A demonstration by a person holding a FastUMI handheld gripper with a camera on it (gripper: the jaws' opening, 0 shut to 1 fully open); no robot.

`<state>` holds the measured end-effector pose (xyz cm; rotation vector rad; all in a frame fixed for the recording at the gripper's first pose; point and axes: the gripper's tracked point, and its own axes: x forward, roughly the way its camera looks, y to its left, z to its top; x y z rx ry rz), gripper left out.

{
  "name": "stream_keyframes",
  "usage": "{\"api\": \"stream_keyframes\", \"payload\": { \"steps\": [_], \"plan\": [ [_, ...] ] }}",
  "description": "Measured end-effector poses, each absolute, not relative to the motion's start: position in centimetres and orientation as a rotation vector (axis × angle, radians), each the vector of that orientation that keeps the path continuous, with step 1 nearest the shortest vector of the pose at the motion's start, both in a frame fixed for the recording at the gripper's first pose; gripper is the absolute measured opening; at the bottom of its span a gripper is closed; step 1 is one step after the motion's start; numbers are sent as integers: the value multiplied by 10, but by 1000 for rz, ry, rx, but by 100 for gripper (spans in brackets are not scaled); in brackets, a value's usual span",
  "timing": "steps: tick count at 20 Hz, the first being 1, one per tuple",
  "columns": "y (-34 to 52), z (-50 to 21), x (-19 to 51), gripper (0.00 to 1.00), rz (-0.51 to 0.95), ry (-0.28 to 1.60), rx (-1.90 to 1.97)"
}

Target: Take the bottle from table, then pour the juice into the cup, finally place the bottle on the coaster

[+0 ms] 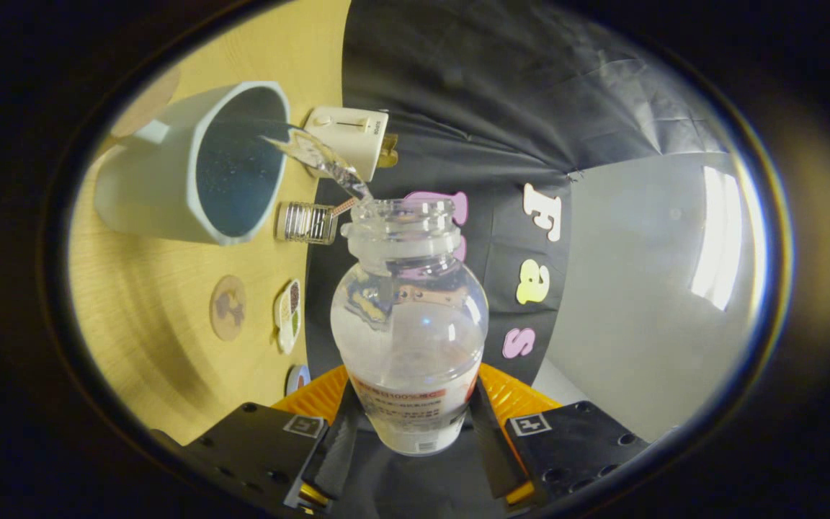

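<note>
Clamped on the lower body of the bottle [409, 339], one on each side over its label, both my fingers [336, 440] hold it tipped over toward the cup [195, 162], so my gripper [411, 447] is closed on it. Taking the bottle as my landmark and going left to right: farthest left of it lies the cup, mouth open toward me, with a clear stream [321, 160] arcing from the bottle's neck into it. Nearer the bottle, below the cup, sit a round coaster [228, 307] and a small sectioned dish [288, 316], and just beside the neck a small ribbed glass [305, 223] and a white box with a dial [349, 137]. My worry is the stream: it crosses close to the cup's rim, so a slight wobble or too steep a tilt would likely splash juice onto the table [170, 360]. Count: one bottle, one cup, one coaster that I can be sure of, one dish, one glass, one box.
</note>
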<state>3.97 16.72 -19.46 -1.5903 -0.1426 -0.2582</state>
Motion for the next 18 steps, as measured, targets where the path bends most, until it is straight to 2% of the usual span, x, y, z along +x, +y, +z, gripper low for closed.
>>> {"api": "stream_keyframes", "payload": {
  "steps": [18],
  "plan": [
    [172, -172, 39, 77, -305, -208, -1692]
  ]
}}
